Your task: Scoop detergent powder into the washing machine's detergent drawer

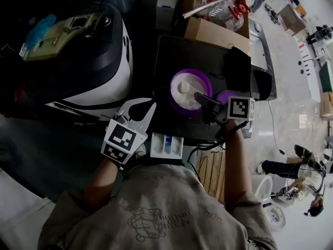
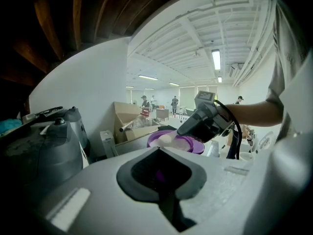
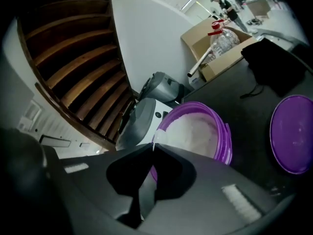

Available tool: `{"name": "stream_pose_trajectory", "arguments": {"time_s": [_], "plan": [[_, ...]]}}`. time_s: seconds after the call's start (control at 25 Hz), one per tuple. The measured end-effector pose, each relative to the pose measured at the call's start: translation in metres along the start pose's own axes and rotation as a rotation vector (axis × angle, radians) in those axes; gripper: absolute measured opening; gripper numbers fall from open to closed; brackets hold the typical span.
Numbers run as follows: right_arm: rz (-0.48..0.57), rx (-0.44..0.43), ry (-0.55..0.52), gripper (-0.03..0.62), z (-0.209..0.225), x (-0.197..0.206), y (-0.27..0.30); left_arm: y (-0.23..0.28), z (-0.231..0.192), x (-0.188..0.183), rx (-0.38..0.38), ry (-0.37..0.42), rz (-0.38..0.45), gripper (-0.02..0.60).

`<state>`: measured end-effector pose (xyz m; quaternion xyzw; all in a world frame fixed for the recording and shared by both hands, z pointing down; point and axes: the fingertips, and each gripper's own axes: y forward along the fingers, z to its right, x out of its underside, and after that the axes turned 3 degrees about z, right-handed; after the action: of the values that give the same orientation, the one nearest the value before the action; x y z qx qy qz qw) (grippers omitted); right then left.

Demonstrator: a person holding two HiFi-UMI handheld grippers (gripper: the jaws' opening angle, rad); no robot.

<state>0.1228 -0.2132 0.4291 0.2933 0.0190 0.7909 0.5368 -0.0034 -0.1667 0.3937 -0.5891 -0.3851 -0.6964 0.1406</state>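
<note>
A purple tub of white detergent powder stands on a dark top. My right gripper is shut on the handle of a white scoop, whose bowl rests in the powder. In the right gripper view the scoop pokes out past the closed jaw tips over the tub's near rim. My left gripper is shut and holds nothing, left of the tub; its tips point at the tub and scoop. The white detergent drawer stands pulled out just below the tub.
The purple lid lies right of the tub. A black cloth lies behind it. A cardboard box with a clear bottle stands at the back. A white-and-black appliance fills the left. Cables hang by the drawer.
</note>
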Motion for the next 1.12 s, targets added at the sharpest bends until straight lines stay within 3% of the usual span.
{"name": "stream_pose_trajectory", "arguments": {"time_s": [0.12, 0.4, 0.92, 1.12], "plan": [[0.07, -0.087, 0.063, 0.031, -0.012, -0.003, -0.003, 0.0, 0.001, -0.001, 0.0, 0.006, 0.0, 0.0], [0.174, -0.149, 0.118, 0.031, -0.022, -0.008, -0.015, 0.0, 0.001, -0.006, 0.0, 0.021, 0.003, 0.0], [0.25, -0.216, 0.115, 0.031, -0.053, -0.007, -0.037, -0.004, 0.0, -0.023, 0.008, 0.005, 0.039, 0.0], [0.281, -0.296, 0.152, 0.031, -0.071, -0.007, -0.05, -0.006, -0.001, -0.028, 0.006, 0.006, 0.05, 0.0]]}}
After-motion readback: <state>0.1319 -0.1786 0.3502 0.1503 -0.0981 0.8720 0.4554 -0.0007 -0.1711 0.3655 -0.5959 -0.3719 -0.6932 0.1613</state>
